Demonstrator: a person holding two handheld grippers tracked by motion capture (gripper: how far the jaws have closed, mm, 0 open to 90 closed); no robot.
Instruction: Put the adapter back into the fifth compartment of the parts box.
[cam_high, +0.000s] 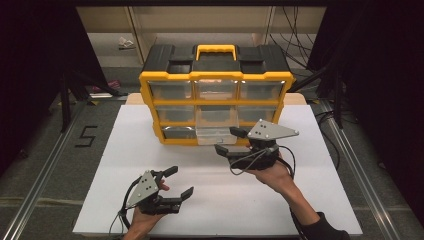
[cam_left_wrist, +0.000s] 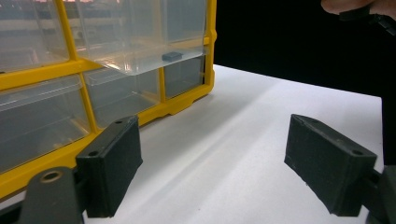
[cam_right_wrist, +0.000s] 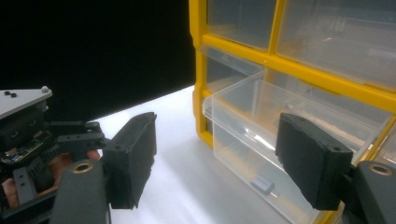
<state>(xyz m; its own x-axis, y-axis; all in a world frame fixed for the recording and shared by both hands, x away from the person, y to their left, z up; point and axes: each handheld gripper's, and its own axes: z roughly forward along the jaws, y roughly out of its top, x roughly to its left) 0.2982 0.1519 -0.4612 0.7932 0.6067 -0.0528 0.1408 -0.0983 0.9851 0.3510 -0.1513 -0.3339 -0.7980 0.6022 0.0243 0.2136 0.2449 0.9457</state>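
A yellow and black organizer (cam_high: 216, 100) with clear drawers stands at the back of the white table (cam_high: 250, 200). Its bottom middle drawer (cam_high: 216, 131) is pulled out toward me. Inside that drawer (cam_right_wrist: 261, 121) lies a small dark piece (cam_right_wrist: 262, 183), also seen through the clear plastic (cam_left_wrist: 172, 55). My right gripper (cam_high: 231, 141) hovers at the drawer's front right and is open (cam_right_wrist: 224, 163). A corner of the drawer front lies between its pads, and they do not press on it. My left gripper (cam_high: 179, 182) rests low at the front left, open with nothing between its pads (cam_left_wrist: 219, 163).
The other drawers of the organizer are pushed in. Metal rails run along both sides of the table, and a "5" (cam_high: 86, 136) is marked on the floor at the left. Shelving and cables stand behind the organizer.
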